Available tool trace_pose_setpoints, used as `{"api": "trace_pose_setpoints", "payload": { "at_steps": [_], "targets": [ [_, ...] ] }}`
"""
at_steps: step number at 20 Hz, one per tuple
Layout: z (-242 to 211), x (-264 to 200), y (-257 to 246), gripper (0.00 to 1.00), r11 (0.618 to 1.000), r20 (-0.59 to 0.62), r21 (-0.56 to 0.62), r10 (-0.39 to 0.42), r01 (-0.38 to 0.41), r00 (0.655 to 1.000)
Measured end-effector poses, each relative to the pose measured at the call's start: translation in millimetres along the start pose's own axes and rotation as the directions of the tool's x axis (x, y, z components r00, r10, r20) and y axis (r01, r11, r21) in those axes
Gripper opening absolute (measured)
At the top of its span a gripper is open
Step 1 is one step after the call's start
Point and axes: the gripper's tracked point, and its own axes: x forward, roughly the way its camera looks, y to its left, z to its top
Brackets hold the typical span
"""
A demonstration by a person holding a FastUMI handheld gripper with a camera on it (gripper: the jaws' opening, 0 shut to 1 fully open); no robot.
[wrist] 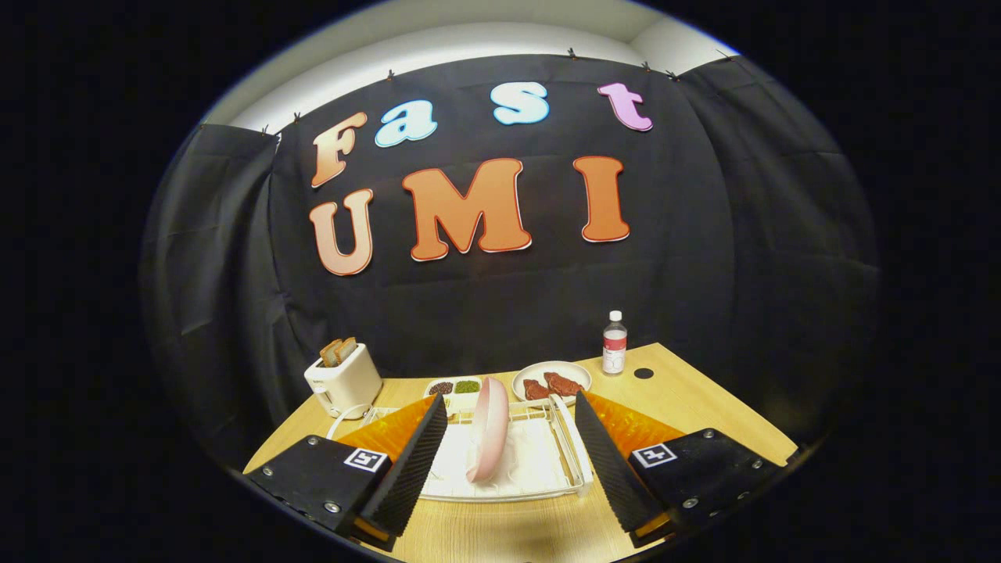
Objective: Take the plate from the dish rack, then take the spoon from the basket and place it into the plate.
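while the gripper (508, 418) hovers with its fingers spread wide and nothing held, the pink plate (488, 428) stands on edge in the white dish rack (547, 461) between them. beyond sit a toaster (342, 381), a bottle (615, 344) and a plate of meat (552, 380) on the wooden table (704, 399).

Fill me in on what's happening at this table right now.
A hand-held gripper is lined up on a white dish rack on the wooden table. Its fingers are open and hold nothing. A pink plate stands on edge in the rack, between the fingers and just ahead of them, not yet gripped. Beyond the rack sit a toaster with bread in its slots, a small two-part dish, a plate of meat and a bottle.
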Motion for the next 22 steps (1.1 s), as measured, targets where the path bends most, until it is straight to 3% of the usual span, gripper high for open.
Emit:
{"api": "trace_pose_setpoints", "payload": {
  "at_steps": [6, 12, 16, 18, 20, 21, 22],
  "targets": [
    [-31.1, 65.4, 9.8, 0.98, 1.000, -0.126, 0.018, -0.007, 0.010, 0.992],
    [-73.8, 106.0, 14.1, 0.98, 0.995, -0.223, -0.087, -0.072, 0.054, 0.972],
    [-101.6, 122.9, 20.9, 0.95, 0.994, -0.301, -0.091, -0.079, 0.054, 0.950],
    [-111.0, 127.6, 24.4, 0.80, 0.993, -0.328, -0.102, -0.082, 0.051, 0.941],
    [-114.8, 132.0, 22.6, 0.60, 0.990, -0.331, -0.123, -0.105, 0.068, 0.938],
    [-117.5, 133.0, 23.0, 0.45, 0.990, -0.337, -0.122, -0.112, 0.074, 0.935],
    [-116.1, 133.3, 22.0, 0.38, 0.989, -0.329, -0.119, -0.127, 0.092, 0.936]
  ]
}}
